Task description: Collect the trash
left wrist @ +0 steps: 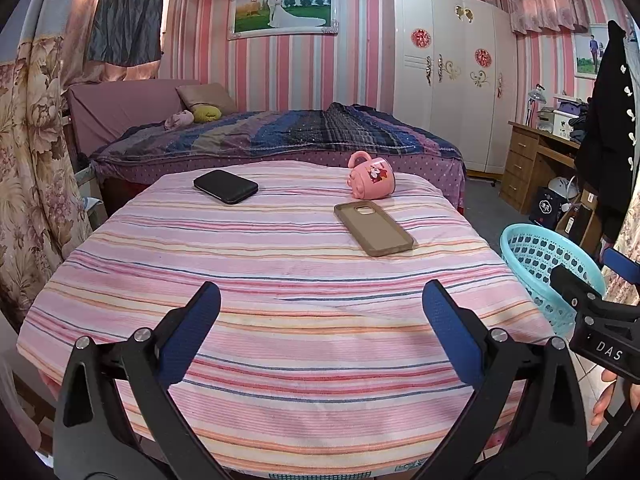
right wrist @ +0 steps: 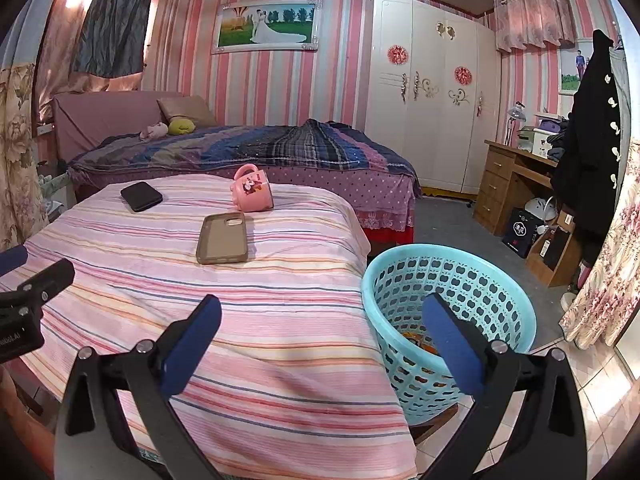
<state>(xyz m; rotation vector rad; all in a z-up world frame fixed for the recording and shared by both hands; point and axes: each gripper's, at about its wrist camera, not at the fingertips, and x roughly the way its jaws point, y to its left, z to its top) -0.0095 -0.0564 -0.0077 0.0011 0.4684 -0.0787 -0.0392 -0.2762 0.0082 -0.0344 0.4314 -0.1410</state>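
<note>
Both grippers, left gripper and right gripper, spread wide, empty. Trash sits inside turquoise perforated plastic basket. Risk: grabbing pink mug or tan phone case as trash.

Pink-and-white striped walls, with a framed picture hung above a bed under a dark plaid cover. White wardrobe to the right — beside it a wooden desk. Floral curtains at left, grey floor further back — pale tiles nearer.
</note>
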